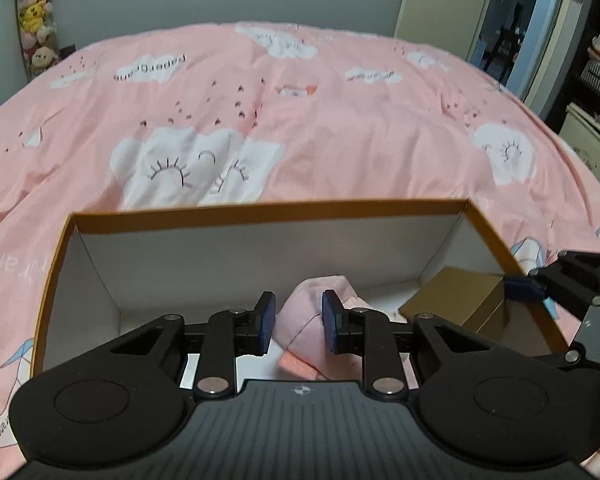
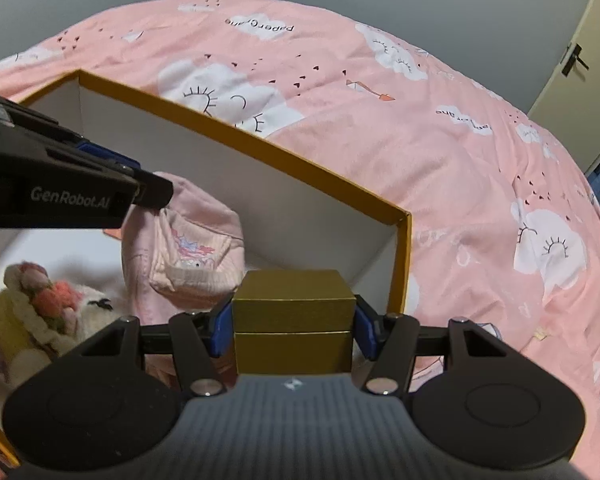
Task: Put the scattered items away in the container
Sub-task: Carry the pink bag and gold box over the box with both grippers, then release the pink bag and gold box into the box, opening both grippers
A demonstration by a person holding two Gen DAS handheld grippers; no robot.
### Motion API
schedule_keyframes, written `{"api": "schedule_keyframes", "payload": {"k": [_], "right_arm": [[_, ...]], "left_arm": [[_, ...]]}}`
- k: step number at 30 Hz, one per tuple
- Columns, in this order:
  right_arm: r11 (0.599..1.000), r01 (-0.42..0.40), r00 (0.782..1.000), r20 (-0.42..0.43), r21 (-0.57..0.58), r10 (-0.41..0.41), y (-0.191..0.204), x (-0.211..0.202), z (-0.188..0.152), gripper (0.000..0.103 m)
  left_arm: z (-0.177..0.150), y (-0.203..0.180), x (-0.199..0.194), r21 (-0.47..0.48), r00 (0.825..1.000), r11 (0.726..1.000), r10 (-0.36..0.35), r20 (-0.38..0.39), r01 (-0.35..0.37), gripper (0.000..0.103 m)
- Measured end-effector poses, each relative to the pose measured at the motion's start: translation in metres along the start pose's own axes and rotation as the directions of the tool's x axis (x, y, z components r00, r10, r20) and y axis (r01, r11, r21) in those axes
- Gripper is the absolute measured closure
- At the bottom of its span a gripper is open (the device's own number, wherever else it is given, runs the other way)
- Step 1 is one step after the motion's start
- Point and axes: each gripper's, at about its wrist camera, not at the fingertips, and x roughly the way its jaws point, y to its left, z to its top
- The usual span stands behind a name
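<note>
The right gripper (image 2: 294, 330) clamps the gold box (image 2: 294, 312) between its 2 blue pads, holding it just inside the near right corner of the open cardboard container (image 2: 328, 178), which sits on the pink bedspread (image 2: 460, 140). The left gripper (image 1: 298, 326) hangs over the middle of the container with its jaws narrowly apart around the crown of the pink cap (image 1: 300, 324); whether the pads actually press the cloth cannot be told from either view. The cap lies inside the container, beside a plush toy (image 2: 52, 312) that shows at the left of the right wrist view. The step in hand seems to be setting both items down. To do it well, the right gripper should lower the gold box until its base meets the floor, keeping it level and clear of the orange rim, then part the jaws fully before lifting straight up. The left gripper should release the cap without dragging its fabric along.
</note>
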Motion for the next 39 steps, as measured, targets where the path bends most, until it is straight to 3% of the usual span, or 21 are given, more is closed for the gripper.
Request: {"api": "schedule_keyframes", "payload": {"k": [9, 12, 13, 14, 27, 31, 35, 39], "right_arm": [[0.999, 0.004, 1.000, -0.014, -0.038, -0.004, 0.003, -0.002, 0.000, 0.041], [0.999, 0.001, 1.000, -0.017, -0.038, -0.002, 0.003, -0.003, 0.000, 0.040], [0.999, -0.002, 1.000, -0.019, -0.035, 0.002, 0.002, -0.004, -0.001, 0.040], [1.000, -0.006, 1.000, -0.019, -0.028, 0.005, 0.001, -0.005, -0.001, 0.040], [0.999, -0.041, 0.999, 0.021, 0.029, 0.040, -0.008, -0.025, 0.000, 0.038], [0.998, -0.052, 0.997, 0.052, 0.043, 0.050, -0.007, -0.037, -0.002, 0.034], [0.996, -0.071, 0.994, 0.087, 0.054, 0.066, -0.005, -0.050, -0.004, 0.033], [0.994, -0.083, 0.989, 0.131, 0.070, 0.073, -0.002, -0.067, -0.009, 0.024]], "left_arm": [[-0.003, 0.004, 0.003, -0.006, 0.999, 1.000, 0.000, -0.055, -0.001, 0.069], [-0.003, 0.004, 0.001, -0.002, 0.998, 1.000, 0.001, -0.062, -0.001, 0.063], [-0.003, 0.004, 0.000, -0.001, 0.998, 1.000, 0.001, -0.062, -0.001, 0.056], [-0.003, 0.005, -0.001, -0.002, 0.998, 1.000, 0.002, -0.058, -0.002, 0.051], [-0.002, -0.005, -0.027, 0.045, 1.000, 0.999, -0.005, 0.018, 0.004, 0.044], [-0.003, -0.012, -0.042, 0.082, 0.998, 0.997, -0.012, 0.057, 0.008, 0.035], [-0.007, -0.021, -0.057, 0.138, 0.996, 0.990, -0.002, 0.092, -0.011, 0.030], [-0.014, -0.025, -0.074, 0.166, 0.993, 0.984, 0.043, 0.107, -0.060, 0.029]]}}
